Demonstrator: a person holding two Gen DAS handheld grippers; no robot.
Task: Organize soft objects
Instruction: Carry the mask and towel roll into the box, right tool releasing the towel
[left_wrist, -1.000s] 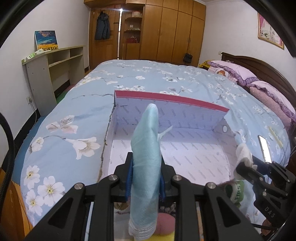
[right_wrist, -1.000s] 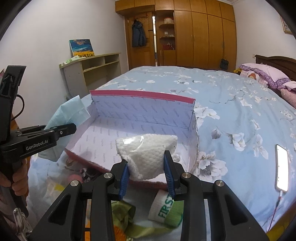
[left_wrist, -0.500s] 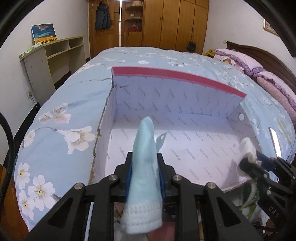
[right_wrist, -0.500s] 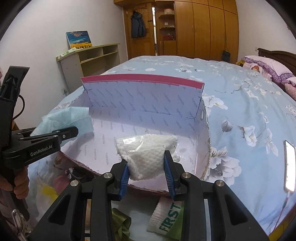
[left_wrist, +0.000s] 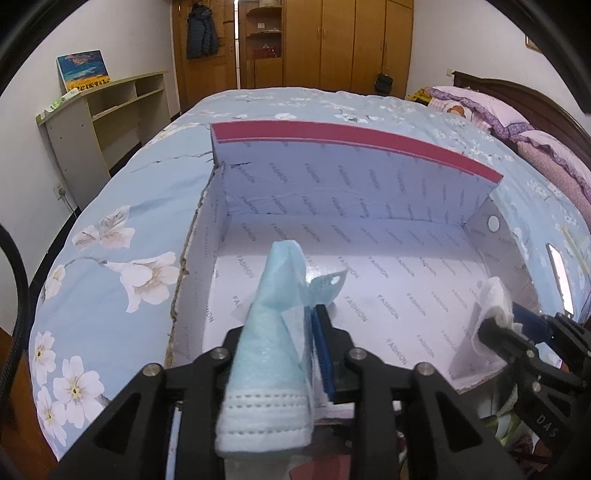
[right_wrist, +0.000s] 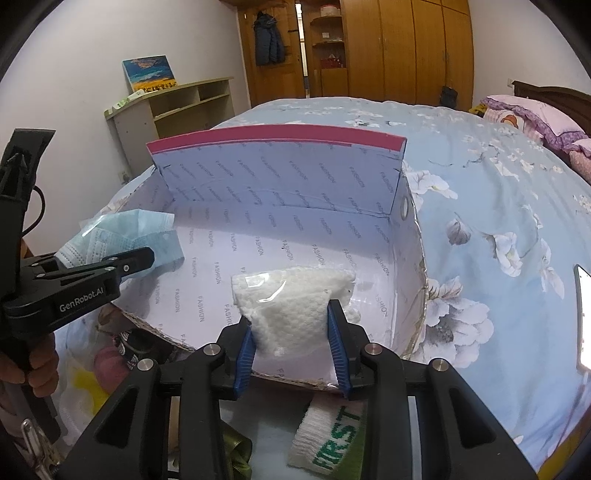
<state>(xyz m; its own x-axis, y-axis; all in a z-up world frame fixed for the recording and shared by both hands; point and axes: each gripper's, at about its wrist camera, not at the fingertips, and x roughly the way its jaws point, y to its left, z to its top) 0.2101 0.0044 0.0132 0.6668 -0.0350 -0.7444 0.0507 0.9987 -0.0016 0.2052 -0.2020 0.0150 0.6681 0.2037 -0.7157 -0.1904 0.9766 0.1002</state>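
Fingers of the left gripper (left_wrist: 291, 350) are opening around the blue face mask (left_wrist: 273, 332); the right pad stands off it with a visible gap, so the mask now leans on the left side only, over the near-left floor of the box (left_wrist: 369, 288). The right gripper (right_wrist: 291, 332) stays clenched on a white knitted cloth in a clear sleeve (right_wrist: 291, 306), both blue pads pressing its sides, held above the near wall of the box. Risk, left: the mask hangs partly over the near rim, so as the jaws part it may slide outward onto the clutter in front instead of into the box; its ear loop could also catch on a pad. Risk, right: the slick sleeve may slip if the grip is eased before it is past the rim. Edges: the torn left wall is low, the far flap with the red edge (right_wrist: 273, 136) stands tall, the right wall bears a hole. Room: the box floor is bare and wide between the two grippers, well apart. On the bedspread (right_wrist: 498, 206), a phone (right_wrist: 583, 317) lies at far right.
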